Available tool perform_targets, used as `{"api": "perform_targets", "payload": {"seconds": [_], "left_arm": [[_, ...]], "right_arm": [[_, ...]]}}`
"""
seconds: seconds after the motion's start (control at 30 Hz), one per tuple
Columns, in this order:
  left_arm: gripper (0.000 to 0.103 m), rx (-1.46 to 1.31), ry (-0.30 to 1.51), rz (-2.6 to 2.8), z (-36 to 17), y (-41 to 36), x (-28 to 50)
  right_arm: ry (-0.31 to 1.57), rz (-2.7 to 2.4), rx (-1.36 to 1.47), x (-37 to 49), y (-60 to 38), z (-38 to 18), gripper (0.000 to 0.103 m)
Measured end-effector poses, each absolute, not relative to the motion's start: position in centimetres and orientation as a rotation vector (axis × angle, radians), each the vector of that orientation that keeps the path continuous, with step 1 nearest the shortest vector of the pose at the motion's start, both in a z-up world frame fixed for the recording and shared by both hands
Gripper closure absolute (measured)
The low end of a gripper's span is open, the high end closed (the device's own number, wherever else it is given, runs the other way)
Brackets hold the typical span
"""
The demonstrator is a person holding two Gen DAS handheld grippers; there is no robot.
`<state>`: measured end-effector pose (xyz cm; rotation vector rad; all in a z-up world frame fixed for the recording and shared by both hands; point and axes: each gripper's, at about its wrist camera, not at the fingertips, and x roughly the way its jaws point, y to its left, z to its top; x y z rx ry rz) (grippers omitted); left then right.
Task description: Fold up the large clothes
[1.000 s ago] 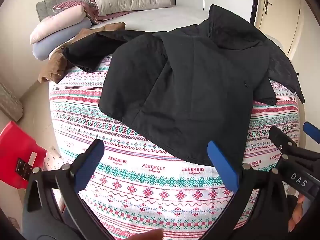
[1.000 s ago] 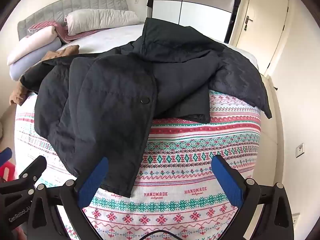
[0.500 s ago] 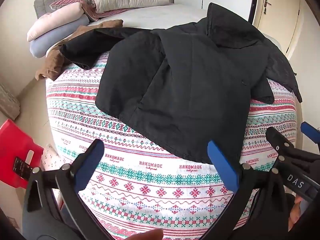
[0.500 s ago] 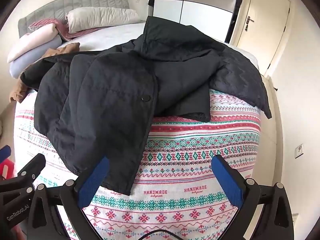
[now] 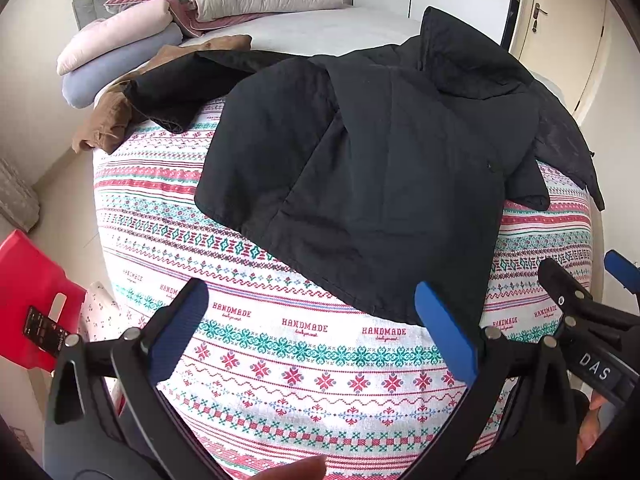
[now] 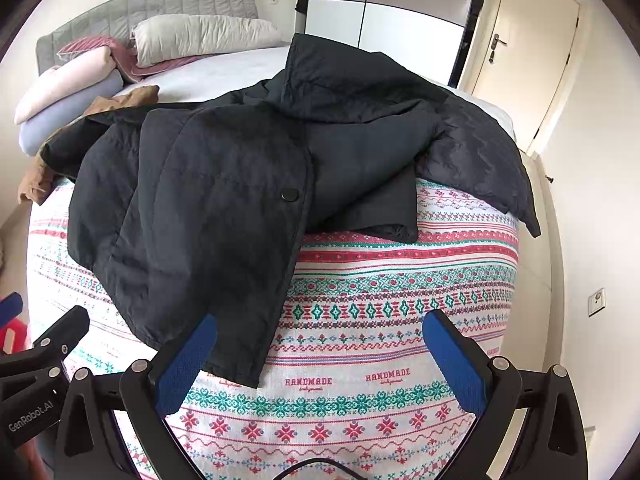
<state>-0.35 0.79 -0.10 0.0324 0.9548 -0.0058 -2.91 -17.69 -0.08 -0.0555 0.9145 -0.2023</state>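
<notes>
Left wrist view: the left gripper (image 5: 318,330) hangs over the near edge of the bed with its blue-padded jaws spread wide and nothing between them. The black jacket (image 5: 384,184) lies crumpled on the patterned bedspread (image 5: 280,364), its lower hem just beyond the gripper's right pad. The bedspread carries red and green knit-style bands and a row of the printed word "HANDMADE", repeated several times. At the right edge of this view the right gripper (image 5: 592,300) is partly visible, and a label on its body reads "DAS". A red stool (image 5: 28,292) stands on the floor at the left. A brown garment (image 5: 116,116) lies beside the jacket's left sleeve, near stacked pillows (image 5: 116,52). Right wrist view: the right gripper (image 6: 320,356) is likewise spread wide and empty, its left pad overlapping the jacket (image 6: 224,216) hem in the picture; contact cannot be determined. A round black snap button (image 6: 289,195) shows on the jacket front. "HANDMADE" appears twice on the bedspread (image 6: 400,300) between the pads. The left gripper (image 6: 40,364) body at lower left reads "GenRobot.AI".
</notes>
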Motion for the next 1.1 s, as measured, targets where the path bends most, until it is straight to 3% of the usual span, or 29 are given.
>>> {"api": "perform_targets", "payload": {"seconds": [1.1], "left_arm": [[0.0, 0.03, 0.947, -0.009, 0.45, 1.23, -1.1]], "right_arm": [[0.899, -0.206, -0.057, -3.95, -17.66, 0.75, 0.0]]}}
